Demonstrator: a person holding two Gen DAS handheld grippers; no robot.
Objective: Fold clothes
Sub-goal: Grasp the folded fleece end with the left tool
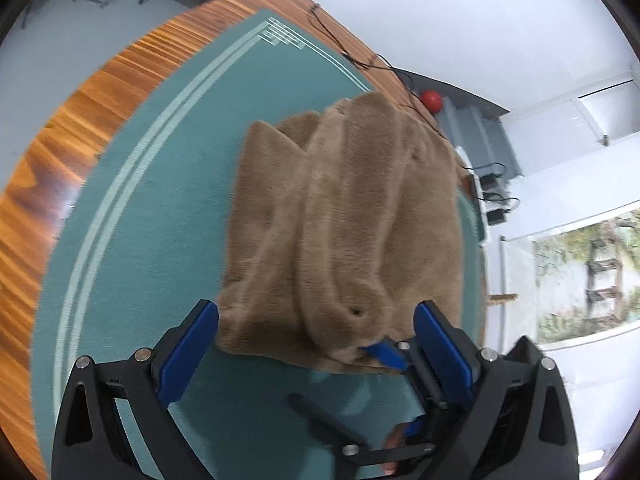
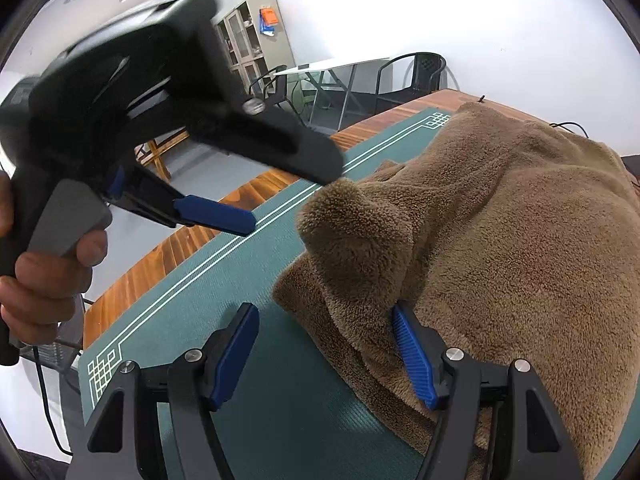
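Note:
A brown fleece garment [image 1: 344, 220] lies partly folded on a green mat [image 1: 160, 200]; it also fills the right of the right wrist view [image 2: 500, 240]. My left gripper [image 1: 316, 336] is open and hovers above the garment's near edge, holding nothing. It appears from the side in the right wrist view [image 2: 224, 216], raised above the mat. My right gripper [image 2: 324, 344] is open at the garment's near corner; its right finger [image 2: 412, 356] touches the fleece, and a raised fold stands between the jaws. Its blue fingertip [image 1: 384, 354] shows in the left wrist view at the garment's edge.
The mat lies on a wooden table [image 1: 60, 120]. Black cables [image 1: 360, 60] and a red ball [image 1: 431, 100] are at the far side. Chairs [image 2: 416, 76], a white table [image 2: 332, 68] and a cabinet [image 2: 256, 36] stand behind.

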